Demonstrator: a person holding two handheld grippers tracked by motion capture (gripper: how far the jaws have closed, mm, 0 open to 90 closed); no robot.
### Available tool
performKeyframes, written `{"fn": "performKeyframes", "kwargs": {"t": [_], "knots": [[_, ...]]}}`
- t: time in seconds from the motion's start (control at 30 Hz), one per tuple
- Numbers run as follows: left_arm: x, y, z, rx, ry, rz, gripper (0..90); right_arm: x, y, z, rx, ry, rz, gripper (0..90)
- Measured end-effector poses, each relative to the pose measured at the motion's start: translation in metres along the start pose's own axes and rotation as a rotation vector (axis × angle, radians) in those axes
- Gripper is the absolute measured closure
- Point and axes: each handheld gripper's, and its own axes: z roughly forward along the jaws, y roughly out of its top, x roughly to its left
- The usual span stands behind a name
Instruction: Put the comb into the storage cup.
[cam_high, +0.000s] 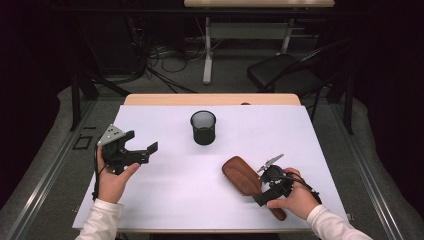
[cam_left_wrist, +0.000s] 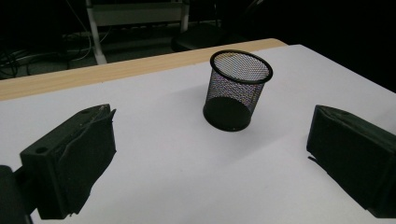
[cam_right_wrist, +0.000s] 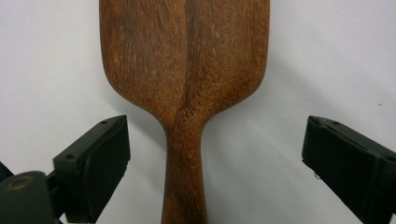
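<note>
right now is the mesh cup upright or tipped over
Upright: the mesh cup stands on its solid base with the open rim facing up, on the white table. It looks empty.

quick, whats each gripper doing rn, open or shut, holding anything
left gripper: open, holding nothing, aimed toward the mesh cup.
right gripper: open, fingers either side of the wooden brush handle, not touching it.

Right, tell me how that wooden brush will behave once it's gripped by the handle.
The wooden brush looks solid and stiff, so it should not flex. Its broad head outweighs the narrow handle, so it may droop head-down. The smooth, rounded handle might twist between the right gripper jaws.
</note>
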Motion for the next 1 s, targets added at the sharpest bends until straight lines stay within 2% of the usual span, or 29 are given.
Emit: {"fn": "performKeyframes", "kwargs": {"t": [0.13, 0.2, 0.23, 0.3, 0.5, 0.63, 0.8, 0.9, 1.0], "knots": [[0.000, 0.000, 0.000, 0.002, 0.000, 0.000, 1.2, 0.001, 0.002, 0.002, 0.007, -0.006, -0.016, 14.5], [0.000, 0.000, 0.000, 0.002, 0.000, 0.001, 1.2, 0.001, 0.003, 0.004, 0.006, -0.008, -0.011, 14.6], [0.000, 0.000, 0.000, 0.000, 0.001, 0.001, 1.2, 0.002, 0.004, 0.005, 0.008, -0.002, -0.002, 14.6], [0.001, 0.000, -0.001, 0.000, 0.002, 0.000, 1.1, 0.001, 0.004, 0.005, 0.019, 0.000, -0.023, 15.8], [0.001, 0.000, -0.001, 0.003, 0.004, 0.000, 1.2, 0.003, 0.005, 0.009, 0.025, 0.028, -0.017, 21.2], [0.001, 0.000, -0.001, 0.003, 0.004, 0.000, 1.2, 0.005, 0.006, 0.010, 0.054, 0.031, -0.029, 24.3], [0.002, 0.000, -0.002, -0.004, 0.005, -0.003, 1.2, 0.007, 0.005, 0.012, 0.052, 0.031, -0.038, 28.9], [0.002, 0.000, -0.002, -0.003, 0.005, -0.002, 1.2, 0.006, 0.006, 0.010, 0.087, 0.027, -0.045, 31.5], [0.002, 0.000, -0.002, -0.003, 0.005, -0.002, 1.1, 0.006, 0.006, 0.011, 0.084, 0.033, -0.049, 33.7]]}}
